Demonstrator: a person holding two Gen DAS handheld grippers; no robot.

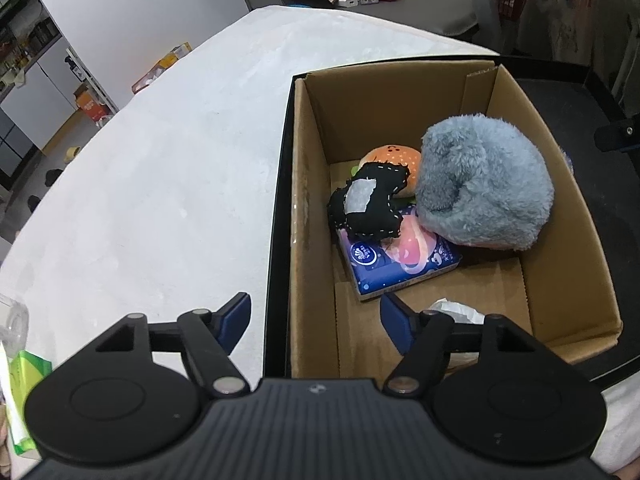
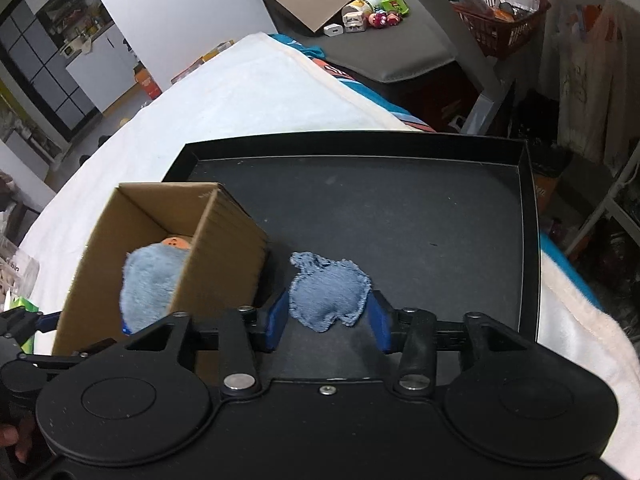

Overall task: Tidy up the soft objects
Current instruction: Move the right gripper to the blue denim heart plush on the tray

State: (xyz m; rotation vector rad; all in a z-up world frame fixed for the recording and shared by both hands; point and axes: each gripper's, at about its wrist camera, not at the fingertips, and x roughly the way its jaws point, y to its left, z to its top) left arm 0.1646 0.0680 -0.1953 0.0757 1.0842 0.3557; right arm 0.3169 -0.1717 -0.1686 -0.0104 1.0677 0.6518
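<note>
A cardboard box (image 1: 308,184) stands in a black tray (image 2: 440,216). Inside lie a fluffy grey-blue plush (image 1: 484,184), an orange burger plush (image 1: 394,160), a black stitched felt piece (image 1: 368,204), a blue tissue pack (image 1: 400,264) and a white crumpled tissue (image 1: 456,308). My left gripper (image 1: 316,320) is open and empty above the box's near left wall. My right gripper (image 2: 330,320) has its blue pads either side of a blue denim pillow (image 2: 328,292) that lies on the tray beside the box (image 2: 224,252); whether the pads touch it is unclear.
The tray rests on a table with a white cloth (image 1: 160,180). A green packet (image 1: 24,384) and a clear plastic item (image 1: 12,320) sit at the left edge. A grey surface (image 2: 380,40) behind holds cardboard, small toys and a red basket (image 2: 504,16).
</note>
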